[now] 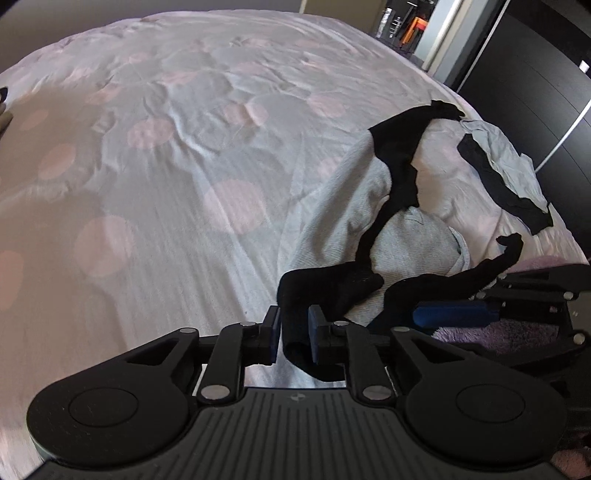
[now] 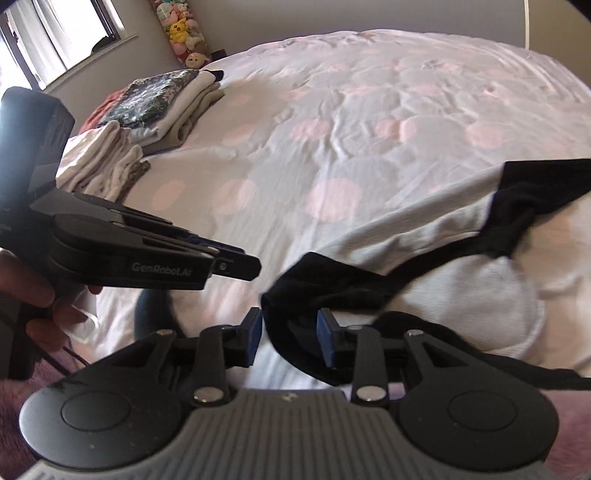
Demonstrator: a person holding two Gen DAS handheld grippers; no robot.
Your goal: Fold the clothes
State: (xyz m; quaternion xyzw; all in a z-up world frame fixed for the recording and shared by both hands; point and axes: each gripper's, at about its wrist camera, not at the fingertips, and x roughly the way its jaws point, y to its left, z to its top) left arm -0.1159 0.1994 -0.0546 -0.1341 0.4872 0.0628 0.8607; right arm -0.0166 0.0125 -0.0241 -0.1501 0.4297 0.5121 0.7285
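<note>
A long black garment [image 1: 395, 162] lies twisted over a light grey garment [image 1: 347, 206] at the near right of the bed. My left gripper [image 1: 293, 334] is shut on one black end of it, the cloth bunched between its blue pads. My right gripper [image 2: 290, 338] holds another black part [image 2: 332, 291] between its pads, which stand a little apart; it shows in the left wrist view [image 1: 454, 314] at the right. The left gripper shows in the right wrist view [image 2: 236, 264] at the left, a hand behind it.
The bed cover [image 1: 166, 166] is pale with pink dots. A second grey and black garment [image 1: 506, 173] lies near the bed's right edge. Stacks of folded clothes [image 2: 147, 110] sit at the far left of the bed. Soft toys [image 2: 183, 29] hang by the window. A dark wardrobe [image 1: 535, 74] stands to the right.
</note>
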